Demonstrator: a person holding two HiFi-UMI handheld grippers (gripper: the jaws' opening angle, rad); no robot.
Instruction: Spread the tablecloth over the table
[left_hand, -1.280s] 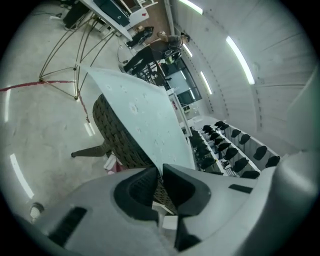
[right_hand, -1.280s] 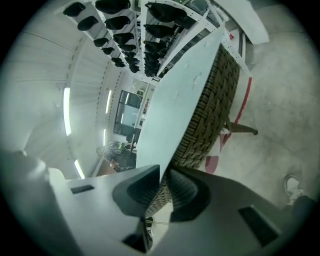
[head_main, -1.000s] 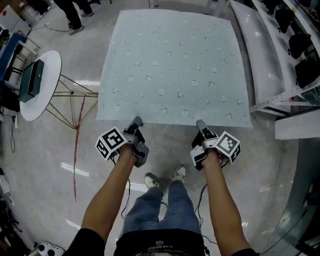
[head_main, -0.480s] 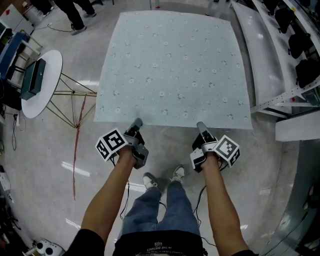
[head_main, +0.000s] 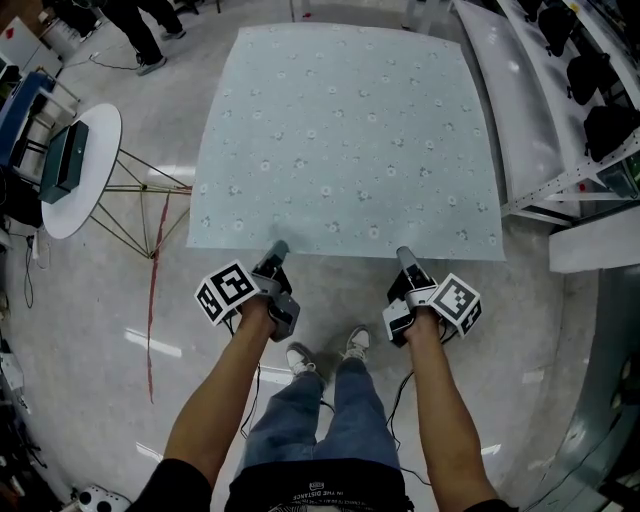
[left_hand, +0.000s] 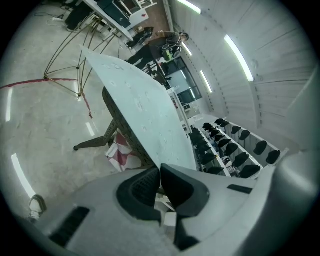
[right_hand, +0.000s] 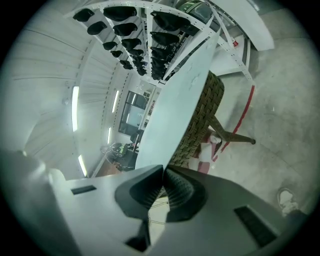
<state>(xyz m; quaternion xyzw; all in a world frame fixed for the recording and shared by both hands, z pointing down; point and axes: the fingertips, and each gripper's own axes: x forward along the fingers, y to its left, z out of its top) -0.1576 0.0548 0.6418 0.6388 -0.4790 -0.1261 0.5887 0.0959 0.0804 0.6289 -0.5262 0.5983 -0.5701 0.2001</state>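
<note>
Lying flat over the brown wicker table (right_hand: 202, 115), the pale blue flower-printed tablecloth (head_main: 345, 140) is being pinched at its near edge by the left gripper (head_main: 279, 247) and right gripper (head_main: 403, 253), both jaws clenched.

One tablecloth (head_main: 345, 140), far centre, over one wicker table (right_hand: 200, 120).

Two grippers, near: left gripper (head_main: 278, 248) and right gripper (head_main: 404, 254). Two marker cubes, one to each: left cube (head_main: 224, 292), right cube (head_main: 458, 303).

Two bare forearms: left forearm (head_main: 215, 400), right forearm (head_main: 445, 410).

Two shoes, near centre: left shoe (head_main: 300, 360), right shoe (head_main: 358, 343).

One round white side table (head_main: 60, 215) at left, bearing one dark teal box (head_main: 62, 162).

One red floor line (head_main: 155, 290), left.

One bystander (head_main: 140, 25), far left.

One rack (head_main: 520, 110) at right; three dark bags countable there from the head view: nearest bag (head_main: 608, 128), middle bag (head_main: 588, 72), farthest bag (head_main: 556, 22).
</note>
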